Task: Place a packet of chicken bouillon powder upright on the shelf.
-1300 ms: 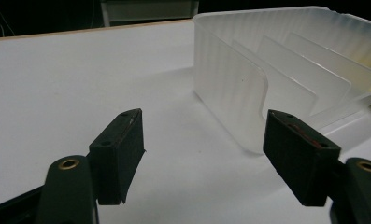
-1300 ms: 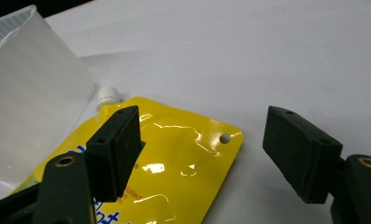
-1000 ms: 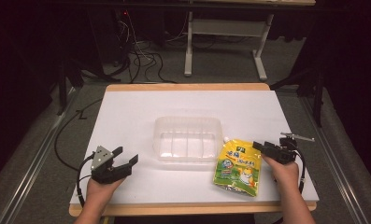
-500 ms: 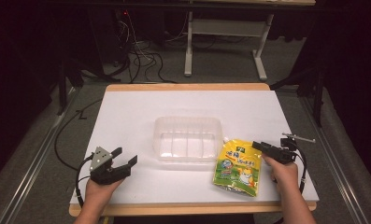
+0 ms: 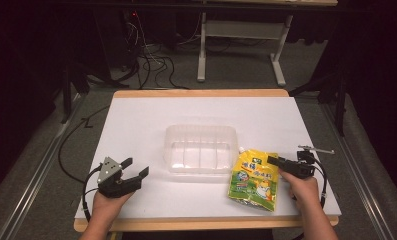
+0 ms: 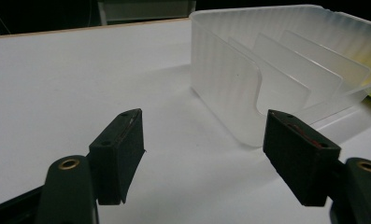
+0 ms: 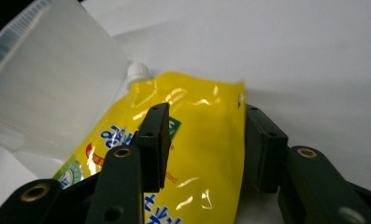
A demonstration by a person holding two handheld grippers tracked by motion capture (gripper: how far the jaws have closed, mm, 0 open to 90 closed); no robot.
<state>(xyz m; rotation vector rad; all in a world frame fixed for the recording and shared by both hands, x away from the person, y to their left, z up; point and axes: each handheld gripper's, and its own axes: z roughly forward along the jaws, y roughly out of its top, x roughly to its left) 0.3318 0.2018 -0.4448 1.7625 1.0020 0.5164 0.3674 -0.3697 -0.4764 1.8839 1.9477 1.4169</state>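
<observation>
A yellow spouted pouch [image 5: 253, 177] lies flat on the white table top [image 5: 136, 120], just right of a clear plastic container [image 5: 201, 147] with ribbed dividers. My right gripper [image 5: 271, 160] is open over the pouch's upper right corner. In the right gripper view the pouch [image 7: 202, 154] runs between the two jaws, with its white cap [image 7: 138, 71] against the container [image 7: 47, 79]. My left gripper [image 5: 137, 166] is open and empty at the front left. It points at the container [image 6: 286, 60], some way short of its near corner.
The table's wooden front edge [image 5: 206, 224] runs just below both hands. A cable [image 5: 68, 150] trails off the table's left side. Desk legs and cables [image 5: 151, 65] stand on the floor beyond the far edge.
My right gripper has crept slightly left, farther over the pouch's corner. The left gripper, the pouch and the container have stayed put.
</observation>
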